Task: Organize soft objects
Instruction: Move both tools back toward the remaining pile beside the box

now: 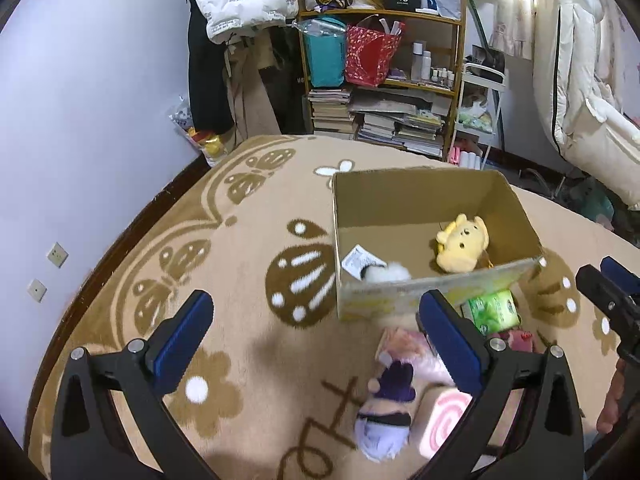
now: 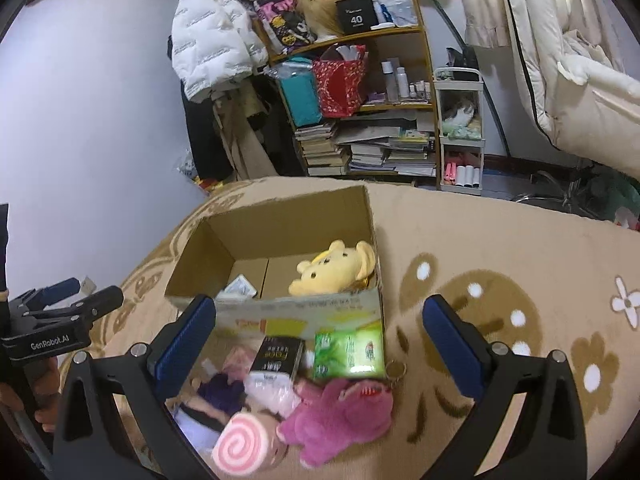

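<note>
The soft toys are piled on the rug just in front of the cardboard box (image 2: 280, 240) — a pink plush (image 2: 340, 420), a swirl-roll plush (image 2: 240, 446), a purple-haired doll (image 1: 384, 420). A yellow plush (image 2: 336, 270) is already inside. Both the right gripper (image 2: 320, 344) and left gripper (image 1: 316, 340) are spread wide, nothing held. The pink plush is probably best pinched mid-body, then lifted clear of the rim. The white fluffy toy (image 1: 386, 272) is only seen from the left wrist — the black packet (image 2: 278, 354) only from the right
</note>
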Action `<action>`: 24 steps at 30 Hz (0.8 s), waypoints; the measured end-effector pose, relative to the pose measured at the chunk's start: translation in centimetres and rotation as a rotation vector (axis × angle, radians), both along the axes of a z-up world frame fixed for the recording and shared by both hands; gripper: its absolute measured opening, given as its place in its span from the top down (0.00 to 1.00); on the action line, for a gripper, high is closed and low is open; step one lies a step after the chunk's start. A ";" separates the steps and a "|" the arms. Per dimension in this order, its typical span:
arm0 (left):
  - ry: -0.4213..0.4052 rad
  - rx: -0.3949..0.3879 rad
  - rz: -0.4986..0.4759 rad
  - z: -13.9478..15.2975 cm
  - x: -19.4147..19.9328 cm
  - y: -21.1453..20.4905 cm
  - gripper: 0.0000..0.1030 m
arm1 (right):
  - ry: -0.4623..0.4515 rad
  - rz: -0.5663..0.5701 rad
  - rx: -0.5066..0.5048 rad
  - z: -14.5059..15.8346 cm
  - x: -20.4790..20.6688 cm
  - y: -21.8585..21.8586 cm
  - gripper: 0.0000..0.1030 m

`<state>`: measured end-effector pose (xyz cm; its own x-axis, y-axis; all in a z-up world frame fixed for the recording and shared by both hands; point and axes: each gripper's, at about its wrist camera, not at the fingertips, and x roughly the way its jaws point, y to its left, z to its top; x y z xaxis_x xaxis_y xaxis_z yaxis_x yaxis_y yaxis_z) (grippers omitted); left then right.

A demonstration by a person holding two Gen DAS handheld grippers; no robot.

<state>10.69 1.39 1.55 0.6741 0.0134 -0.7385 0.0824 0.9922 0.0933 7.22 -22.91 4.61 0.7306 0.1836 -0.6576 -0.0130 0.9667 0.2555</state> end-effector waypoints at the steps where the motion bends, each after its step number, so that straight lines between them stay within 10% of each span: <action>1: 0.004 -0.006 0.002 0.0 -0.4 0.2 0.01 | 0.001 0.004 -0.010 0.1 -0.3 0.2 0.00; 16: 0.049 -0.041 0.028 -3.2 -2.2 1.0 0.01 | 0.076 0.095 0.003 -3.0 -3.8 5.0 0.00; 24: 0.170 -0.056 0.026 -6.8 -0.7 1.5 0.01 | 0.151 0.119 -0.001 -5.7 -2.8 6.1 0.15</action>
